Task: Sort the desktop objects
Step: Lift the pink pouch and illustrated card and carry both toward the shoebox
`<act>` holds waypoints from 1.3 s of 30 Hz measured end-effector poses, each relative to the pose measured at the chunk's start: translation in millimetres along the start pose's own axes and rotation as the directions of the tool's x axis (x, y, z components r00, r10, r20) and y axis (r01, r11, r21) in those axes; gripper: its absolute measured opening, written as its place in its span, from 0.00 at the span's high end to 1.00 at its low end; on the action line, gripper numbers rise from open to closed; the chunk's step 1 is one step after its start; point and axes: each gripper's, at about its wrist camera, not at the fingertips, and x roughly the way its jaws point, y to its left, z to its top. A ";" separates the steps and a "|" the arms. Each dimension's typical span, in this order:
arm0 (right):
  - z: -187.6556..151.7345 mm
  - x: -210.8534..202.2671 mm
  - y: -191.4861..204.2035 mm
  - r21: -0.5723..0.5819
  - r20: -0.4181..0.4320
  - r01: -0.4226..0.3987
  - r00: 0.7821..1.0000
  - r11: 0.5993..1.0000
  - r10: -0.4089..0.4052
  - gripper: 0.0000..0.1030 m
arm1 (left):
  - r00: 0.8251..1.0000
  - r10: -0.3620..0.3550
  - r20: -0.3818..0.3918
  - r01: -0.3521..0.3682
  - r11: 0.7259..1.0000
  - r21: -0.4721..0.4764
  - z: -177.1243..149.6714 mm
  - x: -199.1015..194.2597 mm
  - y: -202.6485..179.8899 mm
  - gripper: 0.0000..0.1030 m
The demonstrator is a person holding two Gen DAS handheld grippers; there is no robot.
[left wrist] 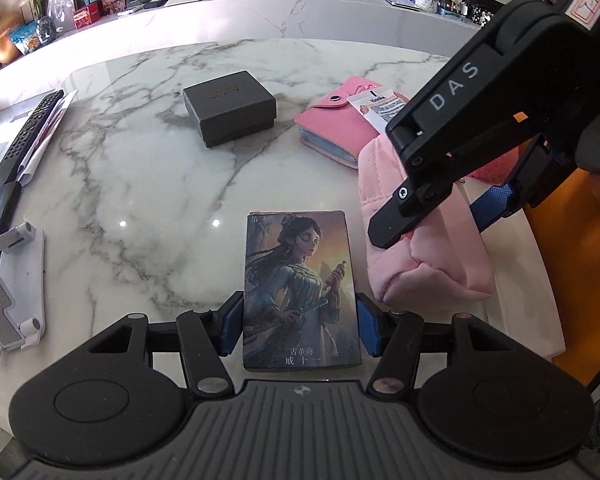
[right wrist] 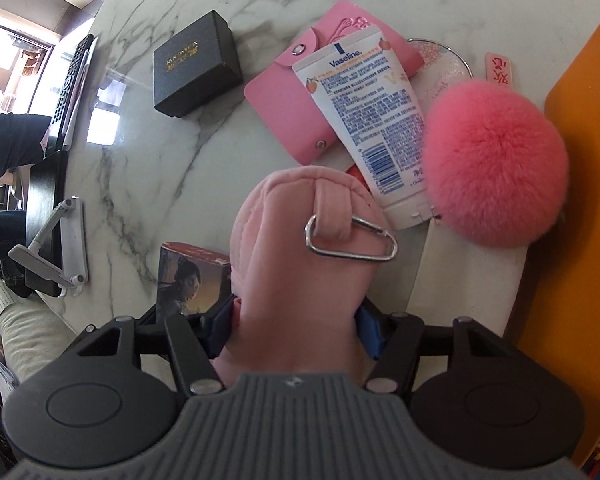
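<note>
Here the left gripper (left wrist: 299, 326) has its blue pads pressed against both long edges of the illustrated card box (left wrist: 300, 292), which lies on the marble table (left wrist: 148, 184). At its 3 o'clock the right gripper (right wrist: 294, 332) squeezes the soft pink pouch (right wrist: 300, 264); a black box (left wrist: 229, 107) sits at 11 o'clock, well apart

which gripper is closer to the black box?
Left. The left gripper, clamped on the card box, has the black box ahead across bare marble. The right gripper, on the pink pouch, sits farther off.
</note>
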 end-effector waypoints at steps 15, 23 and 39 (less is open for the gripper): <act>-39.9 -82.6 -2.2 -0.026 0.113 -0.147 0.982 0.989 0.149 0.37 | 0.987 -0.021 0.158 0.032 0.997 -0.068 2.6 -48.7 -1.4 0.36; -63.6 -159.8 -49.4 0.022 0.250 -0.203 0.949 0.979 0.191 0.37 | 0.968 -0.078 0.239 0.082 0.997 -0.009 23.0 -83.7 -34.7 0.36; -105.7 -256.8 -198.0 0.130 0.456 -0.285 0.868 0.950 0.198 0.37 | 0.960 -0.243 0.139 0.235 0.969 0.070 89.0 -82.2 -158.2 0.36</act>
